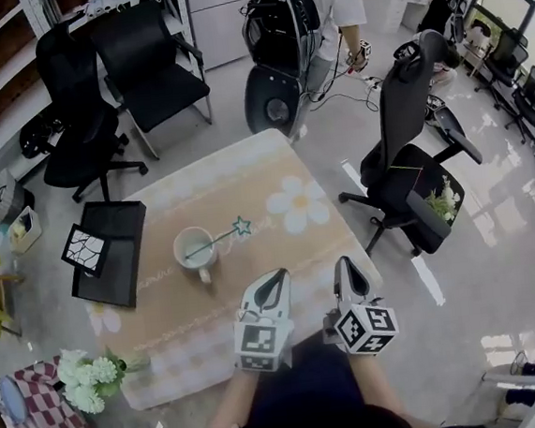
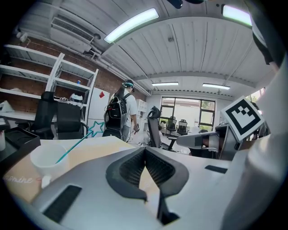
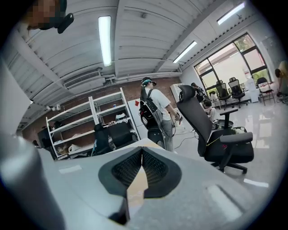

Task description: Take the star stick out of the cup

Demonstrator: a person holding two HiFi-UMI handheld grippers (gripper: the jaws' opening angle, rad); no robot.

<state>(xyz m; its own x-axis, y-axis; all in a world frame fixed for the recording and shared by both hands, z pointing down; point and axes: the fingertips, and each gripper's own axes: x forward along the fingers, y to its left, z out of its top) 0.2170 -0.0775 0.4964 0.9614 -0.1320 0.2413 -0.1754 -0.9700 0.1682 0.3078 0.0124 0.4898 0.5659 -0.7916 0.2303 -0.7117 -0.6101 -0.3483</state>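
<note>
A white cup (image 1: pixel 196 248) stands on the left half of the beige flower-print tablecloth (image 1: pixel 273 175). A teal star stick (image 1: pixel 219 238) leans out of it, star end up and to the right. My left gripper (image 1: pixel 276 279) hovers shut and empty at the table's near edge, a little right of the cup. My right gripper (image 1: pixel 345 265) is beside it, also shut and empty. In the left gripper view the cup (image 2: pixel 46 157) and the star stick (image 2: pixel 77 143) lie ahead to the left of the shut jaws (image 2: pixel 145 151). The right gripper view shows shut jaws (image 3: pixel 141 153) over the table's far corner.
A black tray (image 1: pixel 113 256) with a marker card sits at the table's left. White flowers (image 1: pixel 84 378) stand at the near left. Black office chairs (image 1: pixel 411 157) surround the table. A person with a backpack (image 1: pixel 298 22) stands beyond the far corner.
</note>
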